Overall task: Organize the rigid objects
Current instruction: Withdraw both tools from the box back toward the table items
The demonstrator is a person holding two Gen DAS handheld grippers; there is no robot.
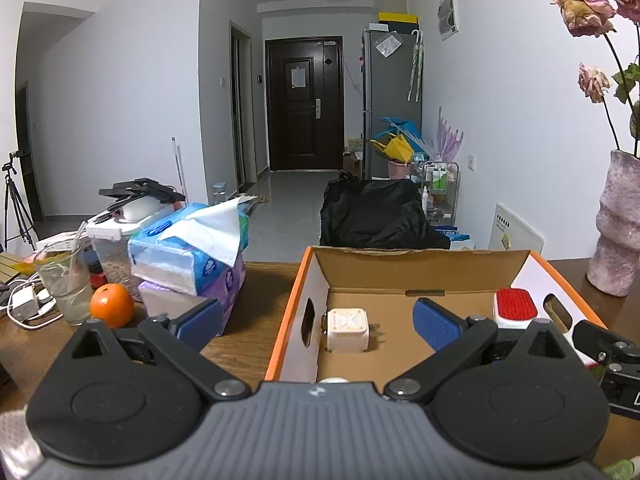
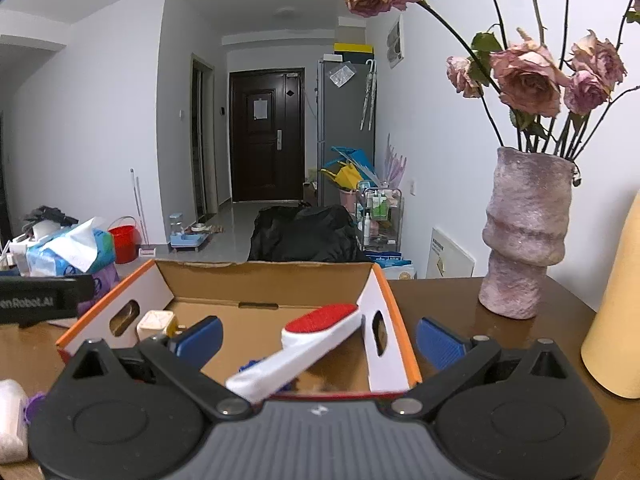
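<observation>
An open cardboard box (image 1: 288,336) with orange-edged white sides stands on the wooden table; the right wrist view shows its white right wall (image 2: 386,316). Inside it sit a cream cube-shaped item (image 1: 347,330) and a white brush with a red pad (image 1: 515,307). In the right wrist view the brush (image 2: 304,346) leans tilted against the right wall, and the cream cube (image 2: 155,322) sits at the box's left. My left gripper (image 1: 316,326) hangs open over the box's left wall, holding nothing. My right gripper (image 2: 318,340) is open straddling the box's right wall; the brush lies loose between its fingers.
Left of the box are stacked tissue packs (image 1: 192,256), an orange (image 1: 111,306), a glass (image 1: 66,284), a lidded jar and cables. A pink vase (image 2: 524,236) of dried roses stands right of the box, with a tall yellow object (image 2: 616,320) at the far right.
</observation>
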